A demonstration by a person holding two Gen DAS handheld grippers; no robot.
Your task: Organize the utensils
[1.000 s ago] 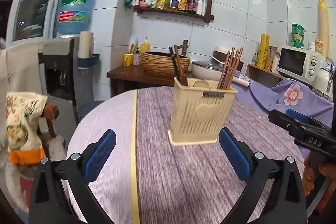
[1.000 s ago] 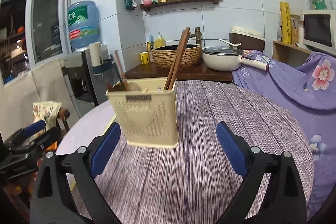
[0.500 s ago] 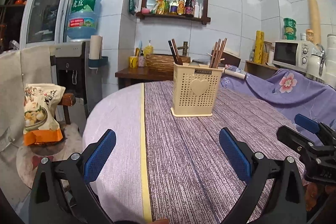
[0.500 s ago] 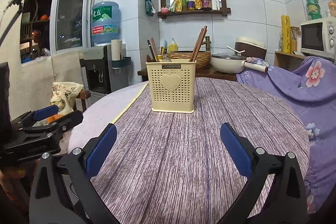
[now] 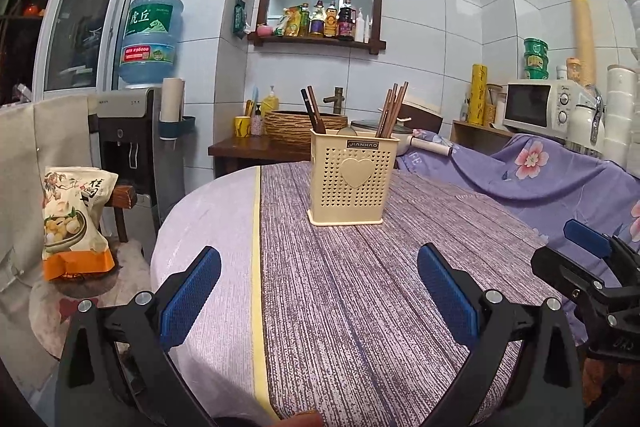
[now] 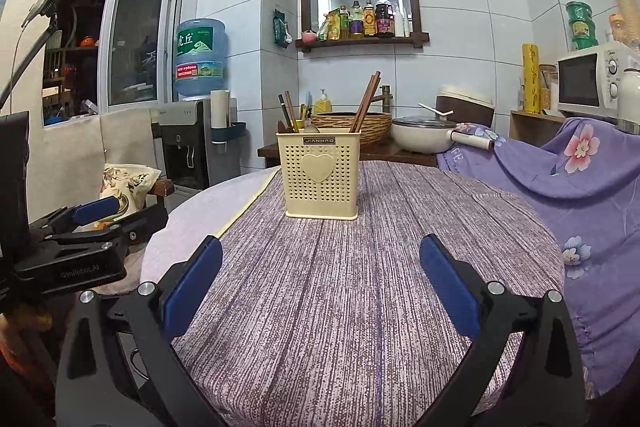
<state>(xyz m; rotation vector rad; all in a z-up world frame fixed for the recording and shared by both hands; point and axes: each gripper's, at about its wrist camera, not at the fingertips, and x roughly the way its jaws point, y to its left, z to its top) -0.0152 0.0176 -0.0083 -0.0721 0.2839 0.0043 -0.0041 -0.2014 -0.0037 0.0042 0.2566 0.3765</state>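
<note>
While standing upright on the round table (image 5: 420, 307), well apart from both grippers, utensil holder (image 5: 353, 177) placed toward the far middle of the purple woodgrain cloth. Cream plastic, perforated, with a raised heart on the near face and a dark label reading JIANHAO at the rim. Holds a cluster of brown chopsticks (image 5: 394, 111) leaning up from its right compartment and a few darker sticks (image 5: 312, 109) rising from its left side; something rounded and pale just above the rim between them, too small to identify.

Left gripper (image 5: 318, 293) low at the near edge of the table, jaws spread wide, blue pads (image 5: 190, 297) facing each other with nothing between. Right gripper (image 6: 320, 287) likewise at the near edge, jaws wide apart and empty, blue pads (image 6: 450, 285) clear of the cloth. Seen from the left wrist, right gripper at the far right of the frame; seen from the right wrist, left gripper at the far left.

Beyond the table: water dispenser (image 6: 200, 57) with a blue bottle at far left, woven basket (image 6: 352, 125) and white pot (image 6: 424, 133) on a dark wooden counter, microwave (image 5: 536, 105) at far right, floral purple cover (image 6: 560, 187) draped to the right, snack bag (image 5: 72, 223) at left.
</note>
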